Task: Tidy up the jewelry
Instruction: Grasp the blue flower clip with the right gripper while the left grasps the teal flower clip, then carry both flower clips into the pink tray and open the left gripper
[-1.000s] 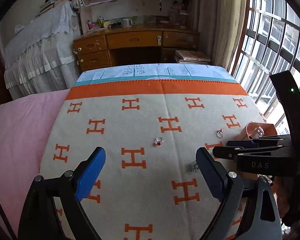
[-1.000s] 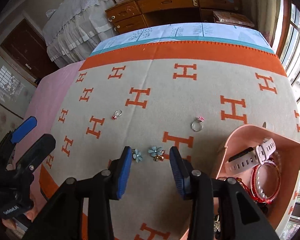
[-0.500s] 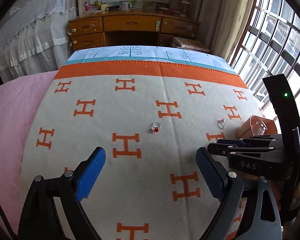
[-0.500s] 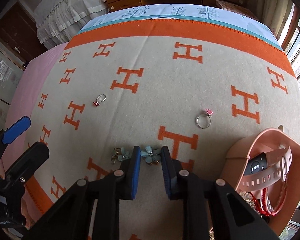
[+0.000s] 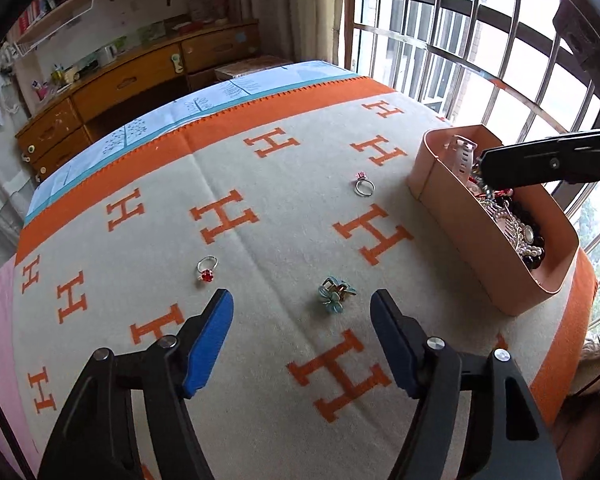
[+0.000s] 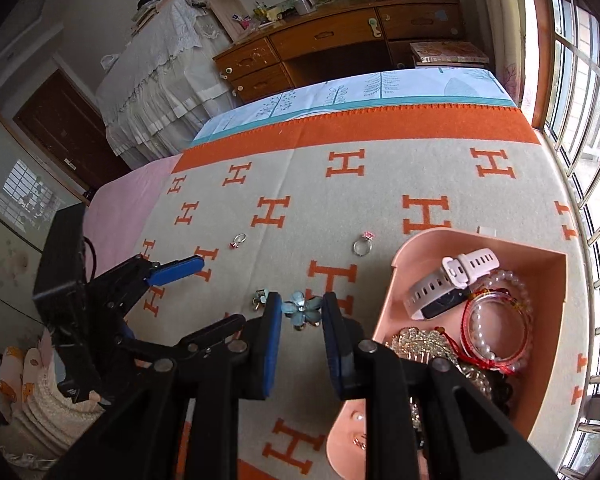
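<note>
The right gripper (image 6: 301, 316) has its blue-padded jaws narrowed around a pale blue flower-shaped earring (image 6: 300, 311), which appears pinched between the pads, though contact is hard to confirm. It hangs just left of the peach-pink plastic tray (image 6: 556, 276), probably so the piece can be carried over the near rim. The left gripper (image 5: 302, 334) hovers with jaws spread wide and empty above the cream blanket patterned with orange H shapes (image 5: 260, 184). A second blue flower earring (image 5: 334, 295) lies just ahead of it, left of the tray. Further from the tray lie a silver ring with a pink stone (image 5: 363, 185) and a silver ring with a red stone (image 5: 207, 270). The tray already holds a white watch (image 6: 452, 284) and beaded bracelets (image 6: 496, 324); open blanket surrounds every loose piece.
</note>
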Action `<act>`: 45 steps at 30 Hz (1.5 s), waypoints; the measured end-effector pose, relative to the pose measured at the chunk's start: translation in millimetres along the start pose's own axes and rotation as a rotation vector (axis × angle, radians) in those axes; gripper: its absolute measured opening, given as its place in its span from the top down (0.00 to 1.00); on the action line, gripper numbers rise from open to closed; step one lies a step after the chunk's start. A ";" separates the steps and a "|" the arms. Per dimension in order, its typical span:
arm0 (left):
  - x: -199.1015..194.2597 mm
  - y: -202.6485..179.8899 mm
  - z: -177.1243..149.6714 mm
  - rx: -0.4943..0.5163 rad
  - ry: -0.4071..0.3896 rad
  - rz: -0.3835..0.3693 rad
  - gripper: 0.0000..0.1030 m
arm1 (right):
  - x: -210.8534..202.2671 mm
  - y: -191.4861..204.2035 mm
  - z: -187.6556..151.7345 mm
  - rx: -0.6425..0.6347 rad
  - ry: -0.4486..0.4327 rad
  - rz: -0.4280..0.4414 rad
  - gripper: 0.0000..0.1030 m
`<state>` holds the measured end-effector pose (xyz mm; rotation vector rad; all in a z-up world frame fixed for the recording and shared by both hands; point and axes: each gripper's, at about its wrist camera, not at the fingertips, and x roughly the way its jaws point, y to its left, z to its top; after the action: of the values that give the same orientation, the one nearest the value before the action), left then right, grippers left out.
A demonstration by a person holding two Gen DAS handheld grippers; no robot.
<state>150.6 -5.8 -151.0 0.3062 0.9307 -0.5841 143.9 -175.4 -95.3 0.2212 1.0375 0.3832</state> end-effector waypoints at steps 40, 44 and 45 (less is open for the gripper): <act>-90.3 -108.5 75.7 0.027 -0.141 -0.047 0.80 | -106.8 -60.8 -59.5 0.141 -0.251 0.000 0.80; -84.7 -129.9 76.3 -0.002 -0.148 -0.063 0.80 | -113.0 -61.4 -65.6 0.125 -0.266 -0.020 0.80; -81.7 -134.0 75.4 -0.009 -0.145 -0.069 0.80 | -111.9 -62.0 -67.5 0.121 -0.262 -0.026 0.80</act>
<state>83.5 -122.9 -40.9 0.2208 0.8065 -0.6566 47.5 -278.0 -61.9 0.3563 0.8047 0.2603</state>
